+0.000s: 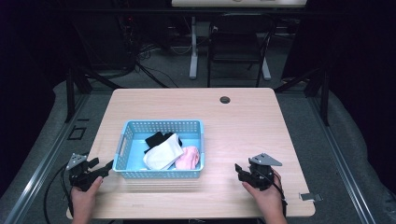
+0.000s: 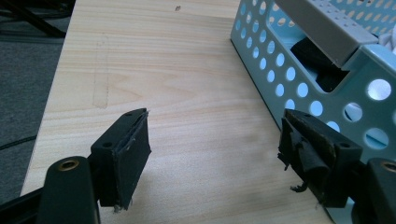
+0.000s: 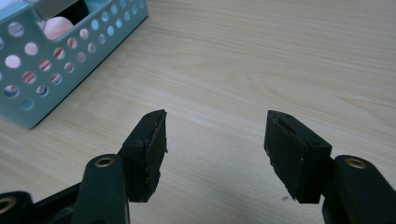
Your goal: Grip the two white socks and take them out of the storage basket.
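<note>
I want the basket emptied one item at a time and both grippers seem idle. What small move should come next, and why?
Probably bring the right gripper, jaws open and holding nothing, up and over the near wall of the blue basket toward the pink cloth. That cloth lies in the basket's near right corner, on that gripper's side. The left gripper, also open, sits by the basket's left wall.

- Lab or test bay, dim, dark surround.
- Light wood table (image 1: 252, 126) on grey floor.
- Behind table: black chair (image 1: 236, 44), loose cables (image 1: 149, 70), white desk leg (image 1: 193, 46).
- Metal floor rails (image 1: 348, 172) flanking table.
- Black frame struts (image 1: 74, 84) beside table.
</note>
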`<state>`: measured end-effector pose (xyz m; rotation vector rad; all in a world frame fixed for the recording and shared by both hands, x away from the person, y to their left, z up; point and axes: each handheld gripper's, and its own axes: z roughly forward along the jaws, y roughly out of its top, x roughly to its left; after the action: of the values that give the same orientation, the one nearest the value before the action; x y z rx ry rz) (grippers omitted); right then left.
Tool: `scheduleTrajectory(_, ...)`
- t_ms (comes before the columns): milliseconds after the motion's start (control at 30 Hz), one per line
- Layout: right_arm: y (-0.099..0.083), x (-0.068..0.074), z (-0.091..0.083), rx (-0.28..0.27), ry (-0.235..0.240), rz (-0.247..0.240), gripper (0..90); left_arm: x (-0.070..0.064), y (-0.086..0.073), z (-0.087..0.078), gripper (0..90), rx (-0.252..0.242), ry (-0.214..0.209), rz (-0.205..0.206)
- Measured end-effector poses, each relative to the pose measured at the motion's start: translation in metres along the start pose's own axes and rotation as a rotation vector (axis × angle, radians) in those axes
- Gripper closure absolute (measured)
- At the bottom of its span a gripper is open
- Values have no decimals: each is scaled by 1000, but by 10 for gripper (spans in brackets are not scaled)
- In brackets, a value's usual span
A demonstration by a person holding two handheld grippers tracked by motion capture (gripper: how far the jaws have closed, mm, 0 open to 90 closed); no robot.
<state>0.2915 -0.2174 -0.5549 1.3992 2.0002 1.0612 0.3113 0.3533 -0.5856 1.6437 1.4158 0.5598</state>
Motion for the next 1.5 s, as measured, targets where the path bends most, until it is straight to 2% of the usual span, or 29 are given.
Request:
scheduleTrajectory(67, 1, -1, 0, -4, -4, 11, 389, 0, 0, 0, 245, -1, 1, 0)
scheduleTrajectory(100, 1, -3, -1, 5, 12, 27, 389, 0, 0, 0, 245, -8, 1, -1)
scheduleTrajectory(200, -1, -4, -2, -6, -2, 30, 389, 0, -1, -1, 245, 3, 3, 2)
scheduleTrajectory(233, -1, -4, -2, -6, -2, 30, 389, 0, -2, -2, 245, -8, 5, -5)
scheduleTrajectory(400, -1, -4, 0, 0, -15, 3, 409, 1, 0, -2, 245, -18, 2, -13)
scheduleTrajectory(533, 1, 0, -2, -16, -5, -17, 421, 0, 0, -1, 245, -11, -4, -7)
scheduleTrajectory(667, 9, 7, -3, 1, 11, -34, 441, 0, 0, -2, 245, -11, -9, -7)
scheduleTrajectory(767, 20, 16, -4, 13, 29, -46, 477, 0, 0, -3, 245, -14, -10, -10)
scheduleTrajectory(833, 36, 24, -6, 24, 57, -50, 493, 0, 1, -3, 245, -14, -10, -10)
scheduleTrajectory(867, 36, 24, -6, 24, 57, -50, 493, 0, 1, -3, 245, -14, -10, -10)
scheduleTrajectory(900, 48, 29, -8, 22, 71, -68, 498, 0, 1, -2, 245, -14, -11, -11)
scheduleTrajectory(933, 48, 29, -8, 22, 71, -68, 498, 0, 1, -2, 245, -14, -11, -10)
scheduleTrajectory(967, 62, 33, -11, 18, 87, -86, 506, 1, 1, -2, 245, -13, -11, -11)
scheduleTrajectory(1000, 62, 33, -11, 18, 87, -86, 506, 1, 1, -2, 245, -13, -11, -11)
scheduleTrajectory(1033, 75, 38, -14, 9, 106, -90, 519, 1, 1, -2, 245, -14, -11, -12)
scheduleTrajectory(1067, 75, 38, -14, 9, 106, -90, 519, 1, 1, -2, 245, -16, -12, -12)
scheduleTrajectory(1133, 86, 41, -15, 13, 119, -93, 538, 1, 1, -2, 245, -17, -13, -12)
scheduleTrajectory(1233, 99, 46, -11, 31, 133, -103, 582, 0, 1, -2, 244, -19, -15, -14)
scheduleTrajectory(1267, 105, 49, -8, 52, 138, -108, 603, 0, 1, -2, 244, -20, -16, -14)
scheduleTrajectory(1367, 115, 57, -1, 68, 147, -129, 613, 0, 1, -2, 244, -19, -16, -13)
scheduleTrajectory(1500, 126, 68, 9, 68, 175, -123, 626, 0, 1, -1, 245, -24, -17, -15)
